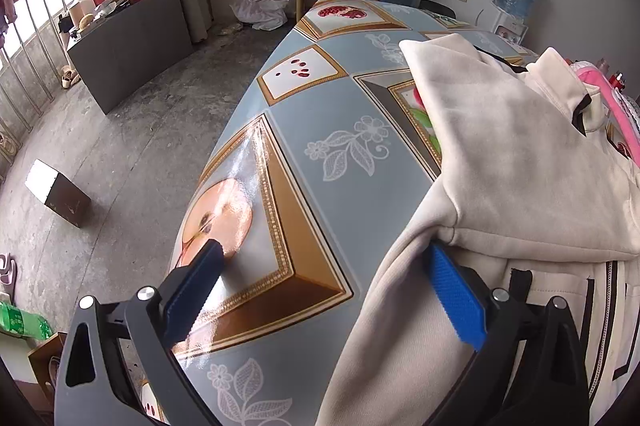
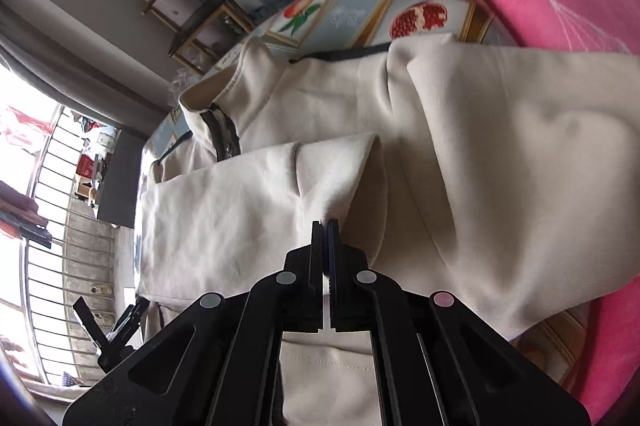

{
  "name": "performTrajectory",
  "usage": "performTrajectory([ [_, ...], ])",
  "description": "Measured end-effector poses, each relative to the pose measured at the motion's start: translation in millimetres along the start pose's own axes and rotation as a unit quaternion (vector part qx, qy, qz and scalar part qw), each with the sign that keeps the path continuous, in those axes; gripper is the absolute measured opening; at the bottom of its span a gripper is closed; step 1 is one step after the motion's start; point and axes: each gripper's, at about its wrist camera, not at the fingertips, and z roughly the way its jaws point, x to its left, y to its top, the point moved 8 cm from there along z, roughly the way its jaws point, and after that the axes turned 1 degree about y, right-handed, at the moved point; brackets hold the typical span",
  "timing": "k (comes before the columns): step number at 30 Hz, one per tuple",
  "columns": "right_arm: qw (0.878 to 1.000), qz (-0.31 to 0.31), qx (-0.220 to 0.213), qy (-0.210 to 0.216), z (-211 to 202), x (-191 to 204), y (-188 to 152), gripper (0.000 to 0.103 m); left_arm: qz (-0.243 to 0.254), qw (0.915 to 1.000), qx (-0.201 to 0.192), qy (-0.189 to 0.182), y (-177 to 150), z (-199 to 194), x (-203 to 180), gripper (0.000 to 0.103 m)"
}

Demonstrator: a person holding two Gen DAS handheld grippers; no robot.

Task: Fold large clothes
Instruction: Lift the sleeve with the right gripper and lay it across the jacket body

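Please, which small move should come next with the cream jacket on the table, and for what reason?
Probably lower the right tongs and lay the pinched fold flat. They are shut on the cream jacket, holding a sleeve edge above the body, while the left tongs stand open, gripping nothing, one finger on the table.

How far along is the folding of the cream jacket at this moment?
Partly done: one sleeve already lies folded across the cream jacket on the patterned table. In hand: the right gripper is shut on a fold of the fabric, while the left gripper is open beside the jacket's edge. Left: folding the body into a compact stack.
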Motion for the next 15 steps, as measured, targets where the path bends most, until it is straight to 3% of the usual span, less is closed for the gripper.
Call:
performTrajectory([
  [3,0.997,-0.017,0.009,-0.073,5,-20,-4,0.008,-0.003,1.0,0.003,-0.008,0,-2,2,0.098],
  [5,0.995,-0.014,0.009,-0.094,-1,-26,-9,0.01,-0.004,0.9998,-0.002,-0.018,0,-10,4,0.098],
  [8,0.989,-0.059,-0.032,-0.129,-25,-9,-10,0.017,0.007,0.9994,-0.025,-0.022,5,-33,6,0.098],
  [10,0.988,-0.086,-0.042,-0.118,-28,11,-10,0.022,0.016,0.9986,-0.042,-0.029,13,-49,3,0.098],
  [15,0.985,-0.129,-0.021,-0.11,7,42,-11,0.022,0.057,0.995,-0.054,-0.061,36,-70,-31,0.098],
])
